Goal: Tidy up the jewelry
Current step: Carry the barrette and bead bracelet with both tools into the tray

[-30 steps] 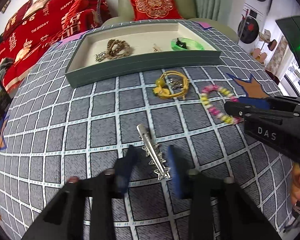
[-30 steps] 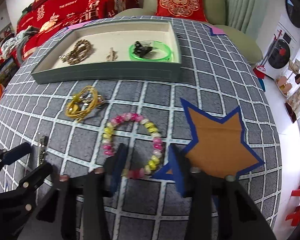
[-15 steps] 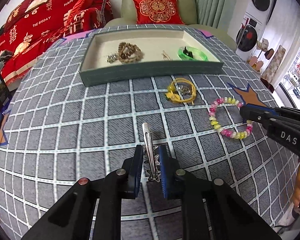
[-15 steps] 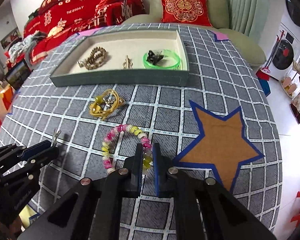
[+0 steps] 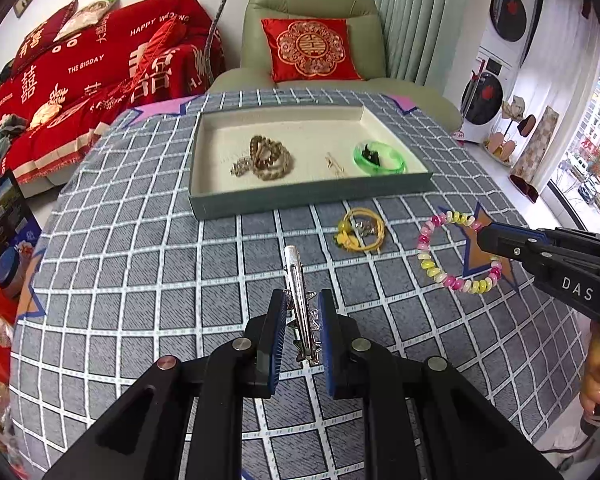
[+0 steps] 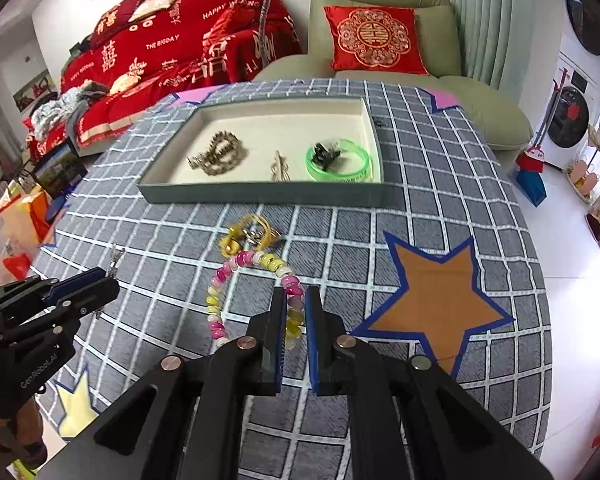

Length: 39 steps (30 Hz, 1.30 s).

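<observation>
My left gripper is shut on a silver hair clip, which sticks out forward above the checked tablecloth. My right gripper is shut on a pink and yellow bead bracelet; the loop hangs from its pads, lifted off the cloth. In the left wrist view the same bracelet dangles from the right gripper at the right. A yellow cord bracelet lies on the cloth in front of the grey-green tray, which holds a brown bead bracelet, a small clip and a green bangle.
An orange star with blue border is taped on the cloth at the right. A green armchair with a red cushion stands behind the table, a red-covered sofa to the left. A hand holds the right gripper's handle.
Both grippers closed, the left on the hair clip and the right on the bead bracelet, then rose; clip and bracelet have come up off the cloth with them.
</observation>
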{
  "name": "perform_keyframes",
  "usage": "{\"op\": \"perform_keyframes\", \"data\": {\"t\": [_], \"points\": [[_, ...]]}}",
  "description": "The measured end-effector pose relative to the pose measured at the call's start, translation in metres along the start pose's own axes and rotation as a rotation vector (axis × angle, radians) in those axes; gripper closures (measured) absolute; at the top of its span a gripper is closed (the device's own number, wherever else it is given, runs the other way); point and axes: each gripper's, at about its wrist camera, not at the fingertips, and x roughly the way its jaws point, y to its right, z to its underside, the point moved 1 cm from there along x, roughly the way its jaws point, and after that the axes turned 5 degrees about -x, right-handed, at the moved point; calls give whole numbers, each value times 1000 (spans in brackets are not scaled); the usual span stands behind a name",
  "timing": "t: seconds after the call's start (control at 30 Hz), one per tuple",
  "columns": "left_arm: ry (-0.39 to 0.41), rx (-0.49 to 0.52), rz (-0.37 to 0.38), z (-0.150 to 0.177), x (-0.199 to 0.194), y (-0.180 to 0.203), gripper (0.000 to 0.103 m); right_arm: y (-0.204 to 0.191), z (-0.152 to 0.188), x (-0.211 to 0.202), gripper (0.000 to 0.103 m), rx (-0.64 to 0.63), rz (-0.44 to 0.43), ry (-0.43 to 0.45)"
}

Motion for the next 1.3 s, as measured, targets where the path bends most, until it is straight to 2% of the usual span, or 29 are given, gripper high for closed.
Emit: {"op": "perform_keyframes", "data": {"t": [0.4, 0.57, 0.8, 1.03, 1.3], "points": [[57, 4, 2, -30, -22, -14, 75, -2, -27, -23, 93, 18, -21, 58], [93, 10, -5, -56, -28, -21, 75, 4, -46, -26, 93, 41, -31, 75], [131, 40, -9, -98, -24, -23, 75, 15, -90, -22, 93, 58, -28, 89], [125, -13, -11, -129, 12, -32, 75, 27, -123, 4, 93, 111, -39, 81], [55, -12, -63, -135, 76, -32, 75, 31, -136, 61, 93, 135, -46, 41]]}}
